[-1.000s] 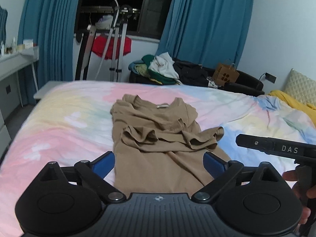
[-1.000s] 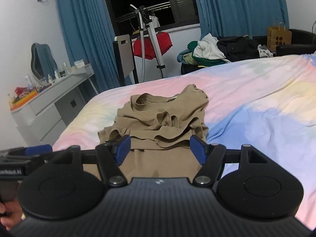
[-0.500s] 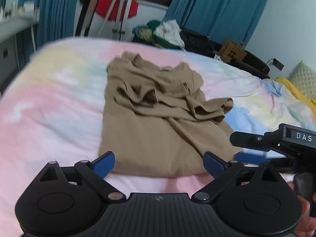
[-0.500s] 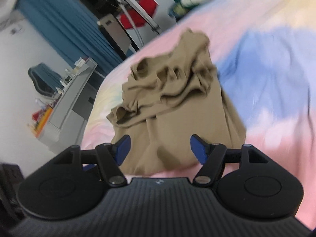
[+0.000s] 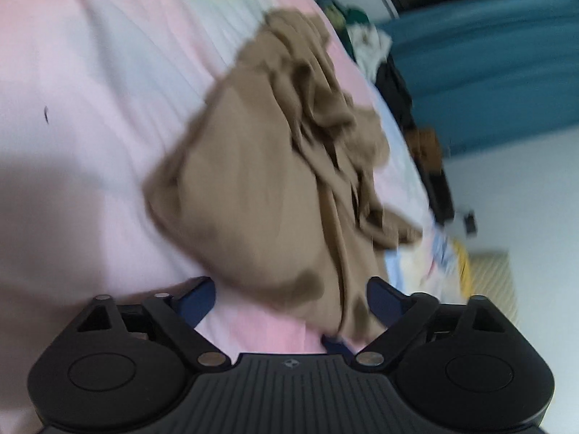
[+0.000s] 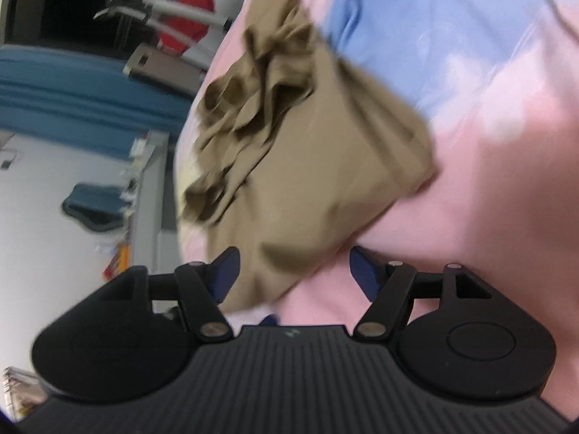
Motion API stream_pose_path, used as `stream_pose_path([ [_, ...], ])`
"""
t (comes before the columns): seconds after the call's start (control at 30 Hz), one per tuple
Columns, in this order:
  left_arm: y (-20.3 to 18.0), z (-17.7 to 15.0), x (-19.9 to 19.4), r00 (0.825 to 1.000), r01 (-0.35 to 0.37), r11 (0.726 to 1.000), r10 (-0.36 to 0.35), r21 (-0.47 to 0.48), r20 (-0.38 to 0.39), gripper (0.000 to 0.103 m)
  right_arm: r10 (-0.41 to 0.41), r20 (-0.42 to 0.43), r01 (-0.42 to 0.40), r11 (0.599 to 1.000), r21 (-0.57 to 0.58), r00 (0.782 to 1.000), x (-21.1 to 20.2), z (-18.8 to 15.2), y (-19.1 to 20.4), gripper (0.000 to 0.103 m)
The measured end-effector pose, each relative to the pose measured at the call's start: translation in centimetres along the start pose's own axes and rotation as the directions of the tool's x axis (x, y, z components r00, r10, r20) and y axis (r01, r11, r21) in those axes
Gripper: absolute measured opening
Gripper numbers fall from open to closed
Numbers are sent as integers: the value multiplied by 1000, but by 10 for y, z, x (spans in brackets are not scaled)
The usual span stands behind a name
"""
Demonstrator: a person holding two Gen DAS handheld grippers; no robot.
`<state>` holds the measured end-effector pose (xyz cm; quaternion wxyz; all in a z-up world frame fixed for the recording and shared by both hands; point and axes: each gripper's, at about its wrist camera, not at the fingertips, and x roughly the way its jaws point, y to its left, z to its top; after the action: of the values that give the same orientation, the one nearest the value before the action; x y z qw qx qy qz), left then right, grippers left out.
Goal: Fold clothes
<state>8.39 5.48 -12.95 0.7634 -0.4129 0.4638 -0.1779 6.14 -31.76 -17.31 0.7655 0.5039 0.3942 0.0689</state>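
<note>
A tan t-shirt [image 5: 275, 181] lies on the pastel bedsheet [image 5: 90, 90], its upper part bunched and its lower part flat. It also shows in the right wrist view [image 6: 307, 166]. My left gripper [image 5: 289, 300] is open, tilted, low over the bed, with the shirt's near hem between its blue fingers [image 5: 197, 298]. My right gripper [image 6: 291, 269] is open, tilted the other way, with the hem's other corner between its fingers [image 6: 226, 267]. Both views are blurred.
Teal curtains [image 5: 488, 72] and a pile of clothes [image 5: 365, 32] stand beyond the bed. A white dresser [image 6: 144, 181], a drying rack with a red item [image 6: 188, 25] and a yellow cushion [image 5: 488, 282] show at the edges.
Both grippers have dropped toward the bed and rolled sideways, closing in on the shirt's near hem. The shirt now fills more of both views. Both stay open.
</note>
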Motion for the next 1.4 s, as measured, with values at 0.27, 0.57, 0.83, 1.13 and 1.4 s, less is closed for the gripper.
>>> stream_pose_path([
  [0.27,17,12,-3,996,-21,997,27,-76,82,18,-71,122,71,997,6,990,-4,2,-8,23],
  [0.57,-6,9,-25,981,49,999,-50,7,189,10,-10,232,12,1000,-8,973,-27,8,-3,19],
  [0.83,4,15,-19,983,-2,1000,7,-24,183,10,75,108,-99,966,238,991,-6,19,-41,35],
  [1.13,4,14,-29,983,11,1000,-7,-18,185,10,2,201,-29,991,130,980,-16,23,-24,18],
  [1.4,-31,14,-70,968,109,994,-101,-22,231,9,95,282,-92,995,-23,955,-56,29,19,14],
])
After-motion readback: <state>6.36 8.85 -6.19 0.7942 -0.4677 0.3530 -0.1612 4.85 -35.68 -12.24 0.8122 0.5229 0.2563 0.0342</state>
